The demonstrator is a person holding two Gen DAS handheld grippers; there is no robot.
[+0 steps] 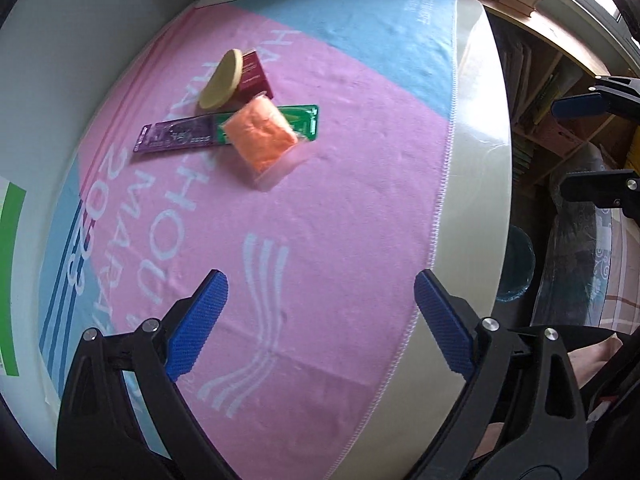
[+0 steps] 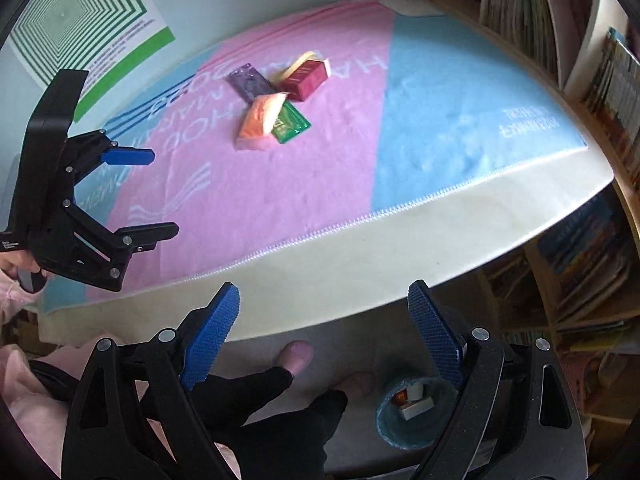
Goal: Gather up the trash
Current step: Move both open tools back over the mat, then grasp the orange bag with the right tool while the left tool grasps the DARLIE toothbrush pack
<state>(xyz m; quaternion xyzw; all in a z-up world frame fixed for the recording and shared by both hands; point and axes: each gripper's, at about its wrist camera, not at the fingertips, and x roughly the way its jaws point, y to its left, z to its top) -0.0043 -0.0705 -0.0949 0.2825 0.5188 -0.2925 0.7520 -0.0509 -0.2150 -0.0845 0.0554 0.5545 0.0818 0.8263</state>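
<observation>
A small pile of trash lies on the pink part of the towel (image 1: 320, 200): an orange packet (image 1: 262, 136), a green packet (image 1: 306, 120), a purple packet (image 1: 174, 136), a maroon box (image 1: 254, 74) and a tan round disc (image 1: 220, 80). The same pile shows in the right wrist view: orange packet (image 2: 260, 118), green packet (image 2: 292, 124), purple packet (image 2: 250, 82), maroon box (image 2: 308, 78). My left gripper (image 1: 320, 324) is open and empty over the near part of the towel. My right gripper (image 2: 320, 336) is open and empty beyond the table's edge, above a blue-lined bin (image 2: 412, 412) on the floor.
The white table (image 2: 360, 248) has a rounded edge. Bookshelves (image 2: 592, 80) stand to the right. The bin holds some items. The person's feet in pink slippers (image 2: 298, 354) are under the table. A green-striped poster (image 2: 80, 16) is on the wall.
</observation>
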